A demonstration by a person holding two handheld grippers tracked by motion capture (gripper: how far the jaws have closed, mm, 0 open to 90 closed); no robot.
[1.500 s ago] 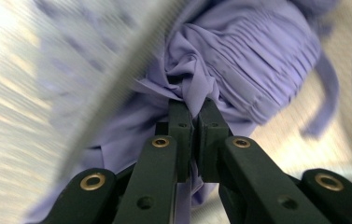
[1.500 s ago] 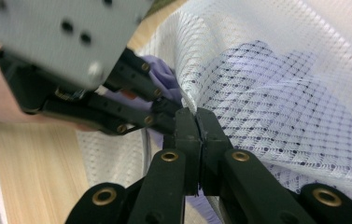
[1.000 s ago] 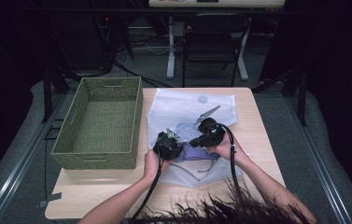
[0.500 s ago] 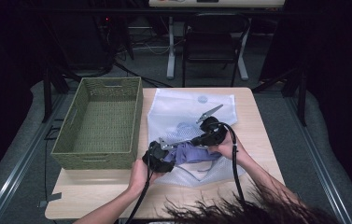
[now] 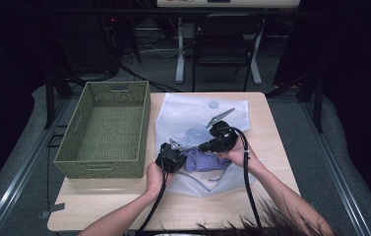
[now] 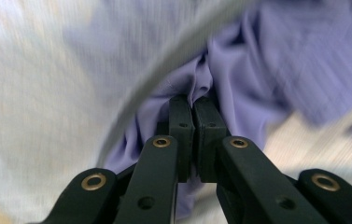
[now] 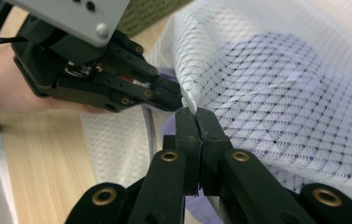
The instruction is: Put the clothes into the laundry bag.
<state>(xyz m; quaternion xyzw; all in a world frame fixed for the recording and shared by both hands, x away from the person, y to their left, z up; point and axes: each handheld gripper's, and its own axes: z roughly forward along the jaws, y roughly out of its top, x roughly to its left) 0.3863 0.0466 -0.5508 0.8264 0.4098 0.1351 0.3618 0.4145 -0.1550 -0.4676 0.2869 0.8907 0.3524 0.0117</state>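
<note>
Two grippers, one mesh laundry bag (image 5: 200, 115) and a lilac garment (image 5: 203, 160).
Left gripper (image 6: 193, 105) has just clamped the limp garment; right gripper (image 7: 195, 114), at three o'clock, pinches the bag's flimsy rim: grip folds.

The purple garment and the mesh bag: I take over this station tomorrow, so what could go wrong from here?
1. The left gripper has just closed on a small fold of the purple garment; a hard pull might slip it free.
2. The right gripper pinches only the mesh bag's edge, so the opening could sag shut.
3. The two grippers sit close together, so they might collide or trap the wrong fabric.
</note>
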